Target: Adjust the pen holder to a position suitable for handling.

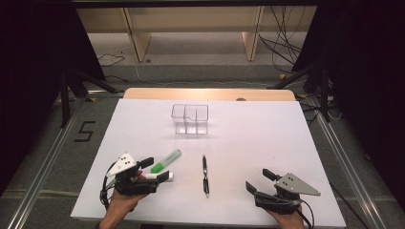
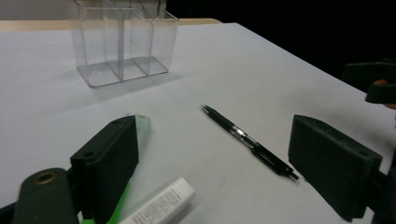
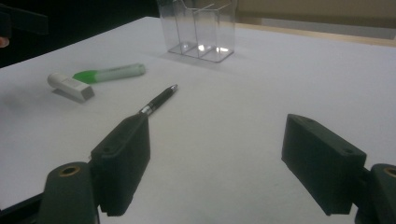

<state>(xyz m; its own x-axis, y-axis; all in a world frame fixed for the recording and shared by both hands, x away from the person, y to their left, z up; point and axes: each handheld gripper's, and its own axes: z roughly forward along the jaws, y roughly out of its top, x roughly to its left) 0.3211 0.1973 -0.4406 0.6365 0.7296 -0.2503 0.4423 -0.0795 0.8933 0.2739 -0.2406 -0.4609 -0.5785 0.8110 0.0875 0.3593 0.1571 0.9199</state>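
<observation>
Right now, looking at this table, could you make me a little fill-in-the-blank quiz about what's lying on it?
1. The highlighter has a body coloured ____.
2. The black pen lies between the two ____.
3. The clear organizer holds ____ items.
4. The jaws of the left gripper and the right gripper both stand ____.

Missing words: green; grippers; no; open
</observation>
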